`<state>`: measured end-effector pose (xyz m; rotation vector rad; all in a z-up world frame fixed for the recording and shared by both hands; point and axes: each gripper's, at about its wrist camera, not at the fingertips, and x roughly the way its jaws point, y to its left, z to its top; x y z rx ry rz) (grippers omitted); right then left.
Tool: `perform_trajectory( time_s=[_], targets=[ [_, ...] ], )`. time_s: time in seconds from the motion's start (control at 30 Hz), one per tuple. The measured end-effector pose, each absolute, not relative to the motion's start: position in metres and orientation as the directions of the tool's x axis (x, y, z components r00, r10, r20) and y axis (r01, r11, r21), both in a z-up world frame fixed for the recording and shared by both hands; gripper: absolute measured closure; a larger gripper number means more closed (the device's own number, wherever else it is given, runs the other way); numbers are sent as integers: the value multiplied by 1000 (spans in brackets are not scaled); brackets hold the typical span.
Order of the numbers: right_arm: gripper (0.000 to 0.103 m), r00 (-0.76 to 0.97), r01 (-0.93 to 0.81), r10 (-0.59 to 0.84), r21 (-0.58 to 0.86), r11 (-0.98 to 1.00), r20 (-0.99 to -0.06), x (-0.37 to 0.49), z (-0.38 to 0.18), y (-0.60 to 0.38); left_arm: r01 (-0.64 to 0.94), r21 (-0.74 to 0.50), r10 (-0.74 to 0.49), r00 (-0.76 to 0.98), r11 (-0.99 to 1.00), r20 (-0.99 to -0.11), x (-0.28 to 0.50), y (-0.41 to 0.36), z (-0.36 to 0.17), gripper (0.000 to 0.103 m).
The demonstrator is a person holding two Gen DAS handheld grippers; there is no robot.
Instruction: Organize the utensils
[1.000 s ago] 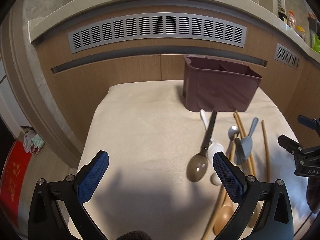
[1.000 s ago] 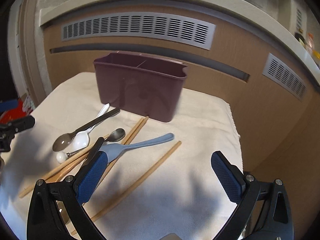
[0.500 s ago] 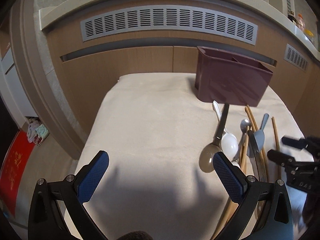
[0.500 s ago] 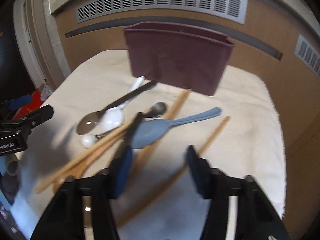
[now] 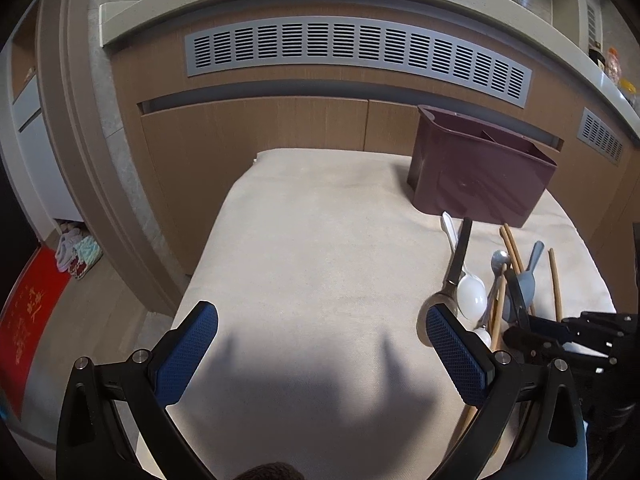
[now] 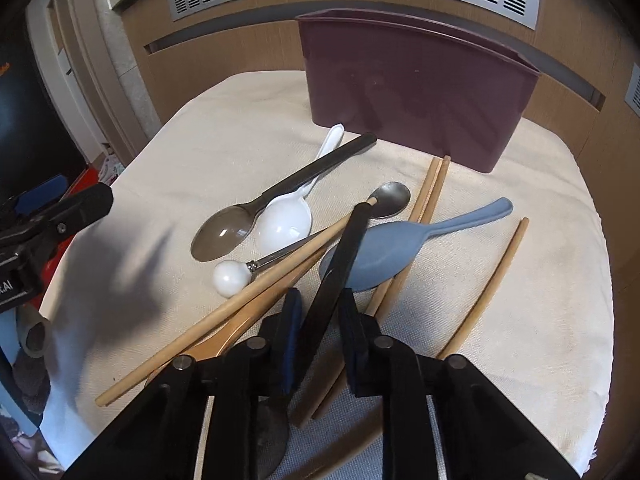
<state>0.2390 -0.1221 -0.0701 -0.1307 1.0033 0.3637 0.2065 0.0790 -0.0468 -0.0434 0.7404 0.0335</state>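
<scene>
A pile of utensils lies on a cream cloth (image 6: 224, 148) in front of a maroon divided utensil holder (image 6: 416, 88). My right gripper (image 6: 320, 328) is shut on the black handle of a dark spoon (image 6: 344, 256) that lies over the pile. Around it are a black-handled grey spoon (image 6: 224, 232), a white spoon (image 6: 286, 220), a blue spoon (image 6: 384, 248), a metal spoon with a white ball end (image 6: 230, 276) and several wooden chopsticks (image 6: 496, 280). My left gripper (image 5: 320, 344) is open and empty over bare cloth, left of the pile (image 5: 480, 280).
A wooden cabinet front with grey vents (image 5: 352, 48) stands behind the table. The holder (image 5: 480, 172) stands at the cloth's far right. The floor with a red mat (image 5: 24, 328) lies left of the table edge.
My right gripper has dropped onto the pile and closed on the black spoon handle. My left gripper has drifted slightly left and stays open.
</scene>
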Motion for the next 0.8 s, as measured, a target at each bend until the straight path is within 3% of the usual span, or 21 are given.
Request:
perform_trajectory(
  time_s=[0.03, 0.17, 0.3, 0.57, 0.63, 0.7, 0.73, 0.8],
  targets=[
    [96, 478, -370, 251, 66, 927, -842, 238, -69, -123, -40, -21, 15, 736, 999, -676, 206, 77, -48, 0],
    [96, 516, -368, 229, 27, 929, -826, 230, -61, -140, 1, -15, -11, 721, 1000, -693, 207, 64, -52, 0],
    [96, 545, -291, 180, 16, 957, -819, 228, -59, -178, 108, -35, -100, 689, 994, -718, 206, 42, -56, 0],
    [92, 592, -233, 146, 5, 972, -792, 215, -55, -227, 204, -21, -156, 673, 979, -723, 213, 3, -55, 1],
    [74, 609, -240, 151, 1, 971, -779, 209, -53, -231, 215, -54, -184, 649, 975, -738, 218, 0, -56, 8],
    [55, 626, -240, 152, -3, 971, -765, 204, -51, -233, 227, -82, -210, 626, 970, -751, 220, -1, -59, 31],
    [45, 638, -240, 148, -13, 971, -756, 201, -50, -234, 231, -89, -217, 615, 969, -758, 221, -1, -61, 37],
    [40, 664, -229, 125, -41, 973, -737, 198, -49, -235, 233, -92, -217, 599, 968, -771, 221, -3, -65, 51]
  ],
)
